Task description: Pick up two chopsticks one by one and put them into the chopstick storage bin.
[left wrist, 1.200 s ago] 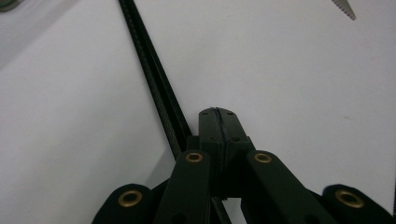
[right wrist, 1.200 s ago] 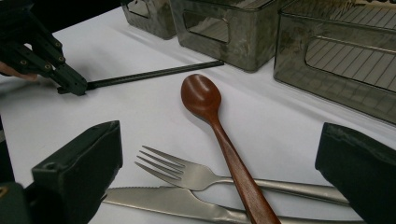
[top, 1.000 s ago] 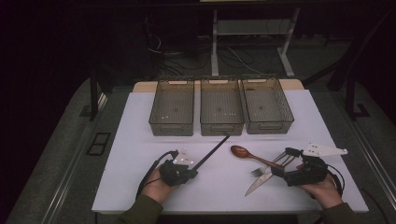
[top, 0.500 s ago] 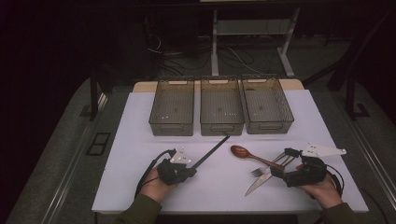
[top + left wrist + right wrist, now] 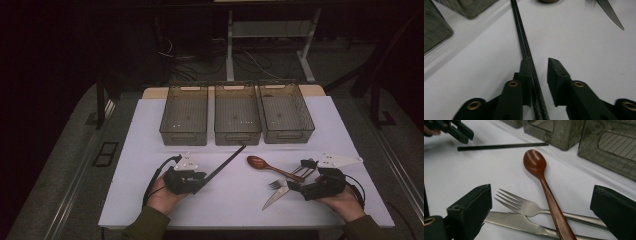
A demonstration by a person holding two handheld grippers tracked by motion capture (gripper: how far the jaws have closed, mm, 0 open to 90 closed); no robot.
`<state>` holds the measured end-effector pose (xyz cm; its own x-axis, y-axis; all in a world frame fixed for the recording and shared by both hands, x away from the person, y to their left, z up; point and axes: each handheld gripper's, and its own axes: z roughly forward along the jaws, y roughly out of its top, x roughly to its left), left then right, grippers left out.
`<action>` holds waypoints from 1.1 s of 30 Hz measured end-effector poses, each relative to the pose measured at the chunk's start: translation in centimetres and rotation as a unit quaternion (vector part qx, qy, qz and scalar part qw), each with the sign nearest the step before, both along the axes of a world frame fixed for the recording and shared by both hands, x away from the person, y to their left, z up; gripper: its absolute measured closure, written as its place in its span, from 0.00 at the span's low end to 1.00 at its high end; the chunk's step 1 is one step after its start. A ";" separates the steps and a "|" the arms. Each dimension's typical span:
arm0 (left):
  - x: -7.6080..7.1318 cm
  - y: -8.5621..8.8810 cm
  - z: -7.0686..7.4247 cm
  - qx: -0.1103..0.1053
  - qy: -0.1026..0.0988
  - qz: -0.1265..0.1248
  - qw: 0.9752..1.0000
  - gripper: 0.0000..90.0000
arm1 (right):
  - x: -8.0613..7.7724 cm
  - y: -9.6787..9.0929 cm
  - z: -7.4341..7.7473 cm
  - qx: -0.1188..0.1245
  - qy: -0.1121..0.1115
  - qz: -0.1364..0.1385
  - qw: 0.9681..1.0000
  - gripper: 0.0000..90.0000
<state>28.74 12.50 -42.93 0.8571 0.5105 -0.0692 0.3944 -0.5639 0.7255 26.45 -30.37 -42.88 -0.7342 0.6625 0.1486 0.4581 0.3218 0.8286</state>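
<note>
A white table (image 5: 150,150) holds three empty grey bins (image 5: 237,114) in a row along its far side. Near of the bins, the left gripper (image 5: 539,62) has its jaws just parted, a black chopstick pair (image 5: 524,47) lying between them against one pad, seemingly no longer pinched. The right gripper (image 5: 541,202) sits wide apart over a wooden spoon (image 5: 541,177), fork (image 5: 524,206) and knife (image 5: 519,222), gripping none. Nothing has reached the bins, so the sorting looks barely begun.
</note>
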 end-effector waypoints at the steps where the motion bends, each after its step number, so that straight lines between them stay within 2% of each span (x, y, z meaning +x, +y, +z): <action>1: 0.1 0.0 0.0 0.000 0.002 0.000 1.000 0.76 | 0.1 0.0 -0.1 -0.004 0.002 0.001 1.000 0.03; 3: 0.3 0.0 -0.1 0.003 0.001 0.002 1.000 0.71 | 0.4 0.1 -0.3 -0.008 0.007 0.004 1.000 0.03; 7: 0.8 -0.2 -0.4 0.000 0.004 0.008 1.000 0.70 | 0.4 0.2 -0.3 -0.008 0.006 0.003 1.000 0.03; 13: 1.3 -0.3 -0.6 -0.007 0.007 0.012 1.000 0.78 | 0.3 0.1 -0.3 -0.005 0.005 -0.001 1.000 0.04; 19: 1.6 -0.4 -1.0 -0.010 0.021 0.014 1.000 0.84 | 0.4 0.1 -0.3 -0.005 0.005 -0.003 1.000 0.03; 22: 1.8 -0.7 -1.2 -0.006 0.020 0.010 1.000 0.85 | 0.4 0.1 -0.3 -0.005 0.005 -0.003 1.000 0.04; 30: 1.9 -0.7 -1.4 -0.008 0.025 0.018 1.000 0.90 | 0.3 0.1 -0.2 -0.003 0.005 -0.002 1.000 0.04; 33: 1.9 -0.7 -1.6 -0.015 0.034 0.020 0.999 0.91 | 0.3 0.1 -0.2 -0.002 0.005 -0.002 1.000 0.03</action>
<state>30.59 11.82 -44.48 0.8288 0.5411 -0.1425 0.4653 -0.5251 0.7125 26.75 -30.30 -43.10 -0.7300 0.6662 0.1529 0.4675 0.3235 0.8227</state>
